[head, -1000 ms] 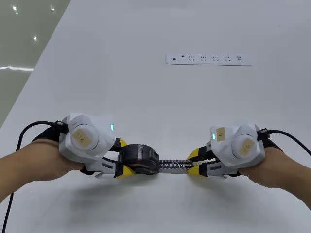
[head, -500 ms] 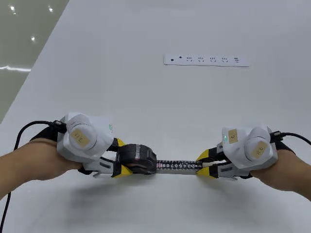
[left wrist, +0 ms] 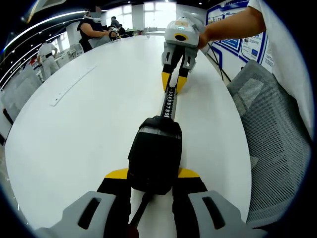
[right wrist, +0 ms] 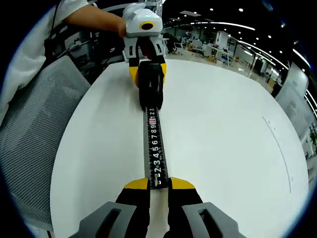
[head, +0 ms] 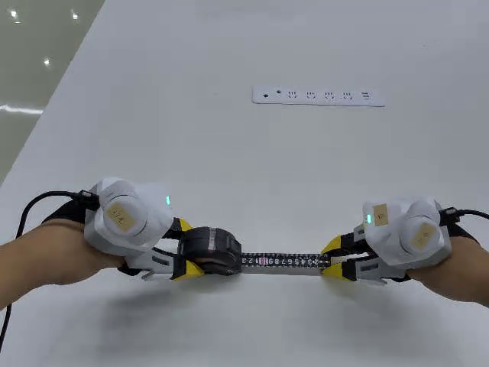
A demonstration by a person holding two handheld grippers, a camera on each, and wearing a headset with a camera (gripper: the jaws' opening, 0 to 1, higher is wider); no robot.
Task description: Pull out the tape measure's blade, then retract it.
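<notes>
The left tongs (head: 187,248) are at the left, near the front edge of the bench (head: 229,160), with the case (head: 212,251) between their jaws. The blade (head: 286,261) runs from the case rightward to the right tongs (head: 333,259), whose jaws clamp its end. The two tongs face each other. A power strip (head: 317,95) lies well behind them, toward the right. A chair (left wrist: 267,124) stands beside the bench's near edge.

**Digits on the blade, little else legible**

The blade (right wrist: 154,148) of the tape measure (right wrist: 150,82) bears black digits. Read from the near end in the right gripper view, they run 2 to 9, then a red-boxed mark, then 1 2 3 by the case. Tan stickers (head: 120,216) on the left gripper (head: 186,247) and right gripper (head: 333,258) carry writing too small to read.
</notes>
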